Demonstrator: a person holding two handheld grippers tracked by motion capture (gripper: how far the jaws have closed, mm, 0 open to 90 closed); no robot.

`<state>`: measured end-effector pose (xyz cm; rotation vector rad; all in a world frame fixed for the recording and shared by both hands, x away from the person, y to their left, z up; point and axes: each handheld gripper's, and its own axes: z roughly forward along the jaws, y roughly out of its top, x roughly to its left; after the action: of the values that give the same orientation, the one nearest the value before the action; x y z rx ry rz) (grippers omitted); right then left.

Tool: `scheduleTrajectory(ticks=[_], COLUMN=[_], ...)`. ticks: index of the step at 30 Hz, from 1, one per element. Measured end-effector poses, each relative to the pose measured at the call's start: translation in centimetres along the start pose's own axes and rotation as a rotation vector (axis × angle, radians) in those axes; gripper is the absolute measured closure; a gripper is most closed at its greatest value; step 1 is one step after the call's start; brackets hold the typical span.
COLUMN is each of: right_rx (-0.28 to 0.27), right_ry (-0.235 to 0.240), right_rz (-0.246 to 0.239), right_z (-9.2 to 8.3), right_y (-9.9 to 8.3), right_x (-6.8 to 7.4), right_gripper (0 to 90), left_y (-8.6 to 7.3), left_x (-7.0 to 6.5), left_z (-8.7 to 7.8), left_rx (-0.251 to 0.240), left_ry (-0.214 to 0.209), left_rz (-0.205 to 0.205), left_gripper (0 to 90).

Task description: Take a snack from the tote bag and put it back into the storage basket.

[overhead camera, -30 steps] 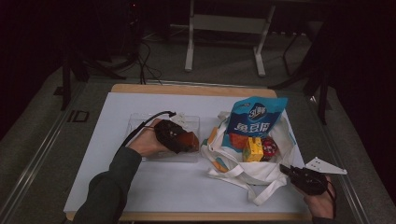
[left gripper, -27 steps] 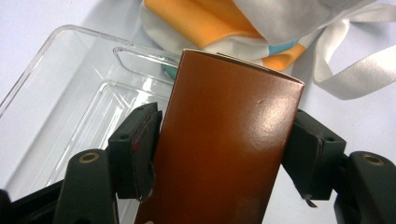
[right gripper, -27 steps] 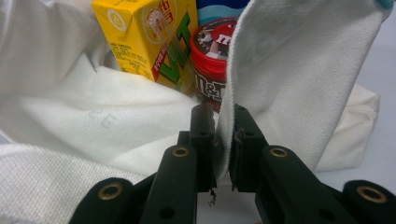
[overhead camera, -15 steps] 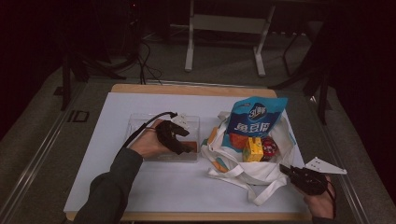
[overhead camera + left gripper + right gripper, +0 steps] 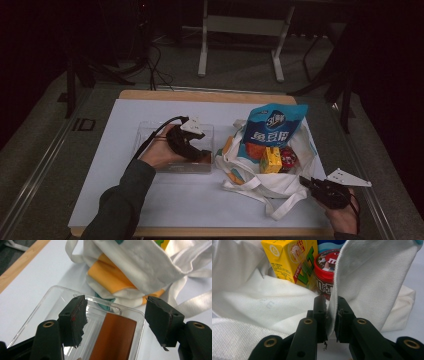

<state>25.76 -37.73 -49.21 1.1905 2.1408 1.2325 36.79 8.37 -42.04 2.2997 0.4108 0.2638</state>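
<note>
Soft, limp bag point(image 5: 372, 277) pinched at rim by right gripper point(image 5: 331, 315); left gripper point(image 5: 116, 322) released above stiff, light bar point(image 5: 113, 337).

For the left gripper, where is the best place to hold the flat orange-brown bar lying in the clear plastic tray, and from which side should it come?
Grip the orange-brown bar across its two long edges, coming from above, probably. It lies flat in the clear plastic tray, so its broad face gives no hold, and the tray's walls block a level approach. The open left gripper already straddles it, apart from both edges.
</note>
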Motion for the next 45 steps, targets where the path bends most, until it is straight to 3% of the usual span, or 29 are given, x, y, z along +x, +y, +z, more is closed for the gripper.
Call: scheduleTrajectory(ticks=[13,45], right_rx=[0.0,0.001], right_ry=[0.0,0.006], right_rz=[0.0,-0.002], right_z=[0.0,0.2], right_y=[0.0,0.1], right_x=[0.0,0.1], right_gripper=[80.7,81.0], left_y=[1.0,6.2], left_x=[-0.5,-3.4], left_z=[0.3,1.9], left_rx=[-0.051,-0.129], left_ry=[-0.003,-0.068], left_rz=[-0.008,0.073], left_gripper=[36.3,42.7])
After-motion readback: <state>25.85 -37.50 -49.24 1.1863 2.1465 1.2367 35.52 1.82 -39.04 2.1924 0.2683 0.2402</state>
